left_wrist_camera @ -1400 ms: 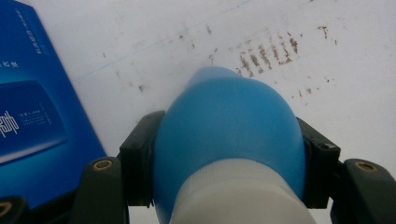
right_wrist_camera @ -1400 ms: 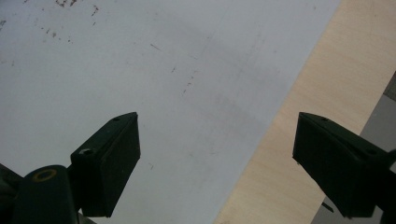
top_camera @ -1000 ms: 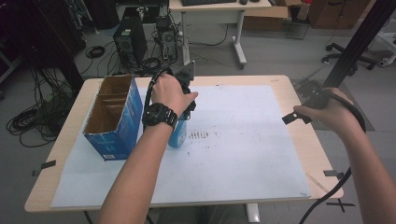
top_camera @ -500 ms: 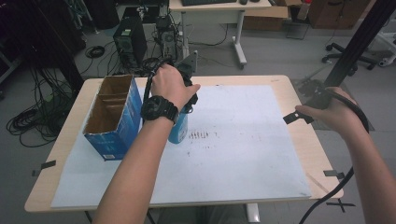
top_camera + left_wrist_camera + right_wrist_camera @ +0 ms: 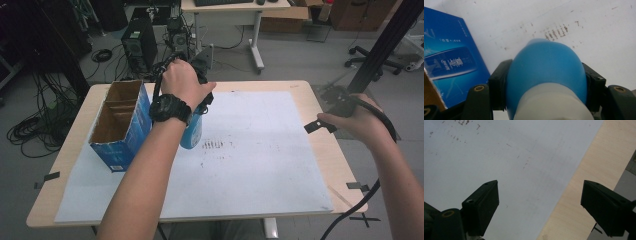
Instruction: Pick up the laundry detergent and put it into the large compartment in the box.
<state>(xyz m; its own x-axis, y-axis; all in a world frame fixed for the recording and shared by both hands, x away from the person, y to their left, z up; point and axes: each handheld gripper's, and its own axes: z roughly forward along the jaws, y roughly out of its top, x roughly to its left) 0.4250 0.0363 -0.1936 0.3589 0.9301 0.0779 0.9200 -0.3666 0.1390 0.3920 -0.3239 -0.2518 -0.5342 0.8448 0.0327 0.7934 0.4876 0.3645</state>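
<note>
Dim, even room light (soft shadows); close-up views slightly blurred

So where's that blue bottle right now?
The blue bottle is clamped in the left claw, just right of the blue cardboard box on the table's left side, above the white sheet in the high view.

A pale wooden table (image 5: 60, 165) carries a large white sheet (image 5: 260, 165) over most of its top; the sheet shows dark scuff marks (image 5: 214, 145) near its middle; a blue cardboard box (image 5: 122, 125), open-topped with brown dividers inside, stands near the table's left edge; black tape strips (image 5: 357, 186) mark the table's right edge; computer towers (image 5: 137, 42) and cables (image 5: 30, 132) sit on the floor beyond.
</note>
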